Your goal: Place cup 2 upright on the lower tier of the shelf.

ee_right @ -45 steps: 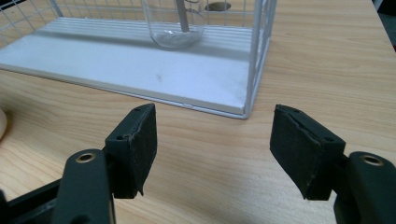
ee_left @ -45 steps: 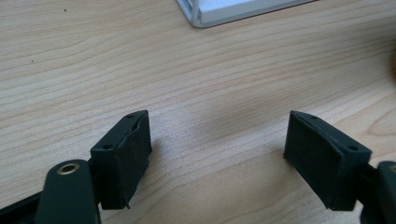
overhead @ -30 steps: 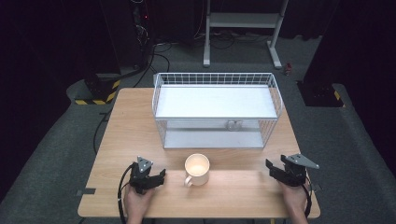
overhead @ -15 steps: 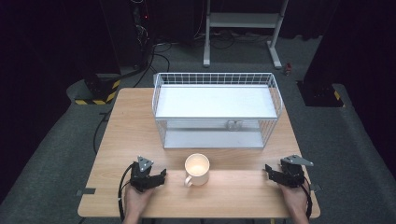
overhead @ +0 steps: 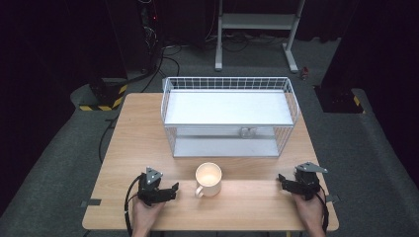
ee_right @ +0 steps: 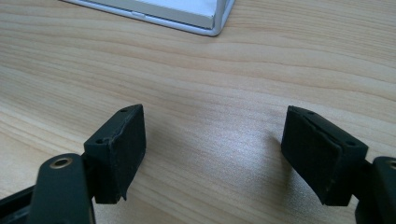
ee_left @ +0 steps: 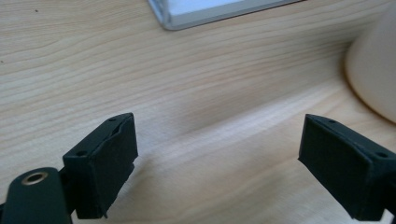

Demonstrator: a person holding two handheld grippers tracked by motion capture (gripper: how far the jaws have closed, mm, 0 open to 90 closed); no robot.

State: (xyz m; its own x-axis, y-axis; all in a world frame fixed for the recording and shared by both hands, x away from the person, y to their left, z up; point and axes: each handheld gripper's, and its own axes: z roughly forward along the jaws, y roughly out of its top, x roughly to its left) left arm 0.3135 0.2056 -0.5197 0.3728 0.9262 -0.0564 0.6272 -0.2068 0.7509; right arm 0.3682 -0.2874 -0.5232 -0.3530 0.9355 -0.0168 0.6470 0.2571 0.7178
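Left hand-held gripper [overhead: 170, 190]: lower left of the high view, on the bench [overhead: 138, 143]; jaws spread, have just been opening, nothing but bare wood between them.
Right hand-held gripper [overhead: 282, 180]: lower right of the high view; jaws spread, have just been opening, nothing between them.
Mug [overhead: 208, 179]: cream, upright, lower centre of the high view, between the two grippers, apart from both; handle toward lower left.
Wire rack [overhead: 230, 116]: white, centre of frame, just above the mug.
Writing: no brand, label or text readable anywhere.
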